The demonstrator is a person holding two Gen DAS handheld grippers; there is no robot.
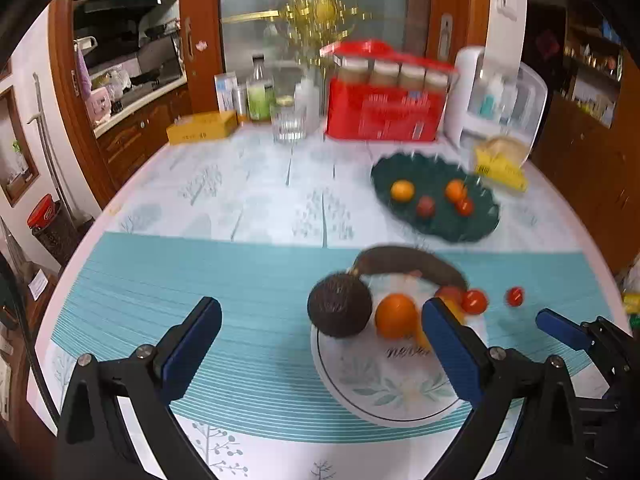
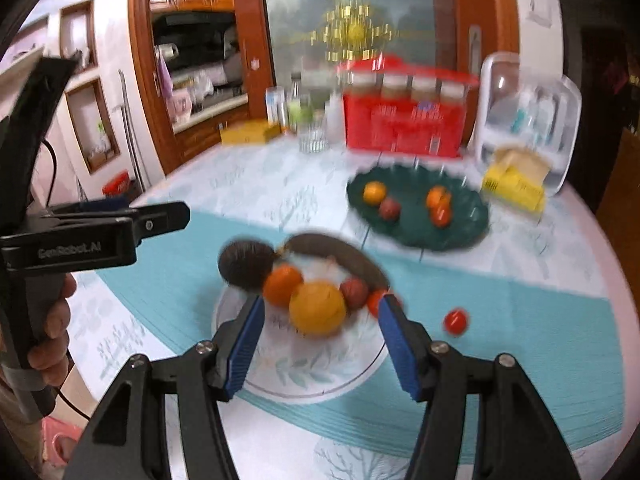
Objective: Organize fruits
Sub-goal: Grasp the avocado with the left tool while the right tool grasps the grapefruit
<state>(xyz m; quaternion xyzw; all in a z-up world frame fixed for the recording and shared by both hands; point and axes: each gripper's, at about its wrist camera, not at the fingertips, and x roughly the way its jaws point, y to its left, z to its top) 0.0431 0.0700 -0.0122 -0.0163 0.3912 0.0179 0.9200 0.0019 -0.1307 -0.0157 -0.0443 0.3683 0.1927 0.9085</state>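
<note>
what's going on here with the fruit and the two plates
A person holds a claw in each hand, sorting fruit. Both the left claw and the right claw are open and empty, hovering over the white plate, which holds an avocado, oranges and a dark banana. One tomato lies loose on the teal mat. The green plate already has four small fruits.

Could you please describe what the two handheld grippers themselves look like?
Both the left gripper and right gripper have black angular linkage arms with silver screws, and their jaws carry blue ribbed pads. Seen from the right wrist view, the left gripper's side bears faint "GenRobot.AI" lettering above a dark handle, with a thin black cable trailing beside it.
</note>
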